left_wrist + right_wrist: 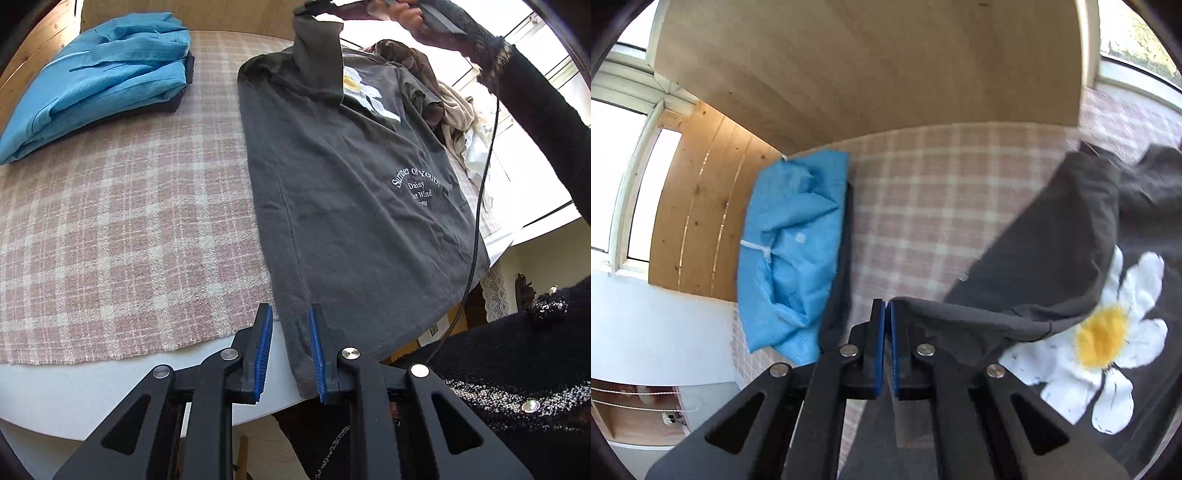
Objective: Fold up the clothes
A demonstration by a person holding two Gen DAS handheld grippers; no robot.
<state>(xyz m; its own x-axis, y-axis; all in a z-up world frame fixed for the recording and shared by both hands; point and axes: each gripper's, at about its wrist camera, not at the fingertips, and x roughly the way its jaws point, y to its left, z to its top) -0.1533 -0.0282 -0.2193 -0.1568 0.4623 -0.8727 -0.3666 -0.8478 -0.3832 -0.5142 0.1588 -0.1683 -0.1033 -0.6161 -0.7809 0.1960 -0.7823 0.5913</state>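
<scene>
Broadly, a pink-and-white plaid tablecloth [122, 221] covers most of the table [92, 391], and everything else sits against it. No bin or basket shows in either view; the clothes lie straight on the cloth. A dark grey T-shirt [351, 206] is spread across the cloth's right part, its hem hanging over the near table edge. At the cloth's far left corner sits a folded blue garment [99, 81] on top of a darker folded piece. Beyond the T-shirt, at the cloth's far right, a heap of brown and cream clothes [443, 107] is piled.

The left gripper [290, 354] stands with its blue pads apart, straddling the T-shirt's hem corner without pinching it. Only this view shows the white lettering [419, 188] on the shirt and the right gripper's body held high with a sleeve dangling from it.

The right wrist view alone shows the right gripper [887, 350] clamped on the sleeve edge, plus the daisy print [1104, 339] up close.
</scene>
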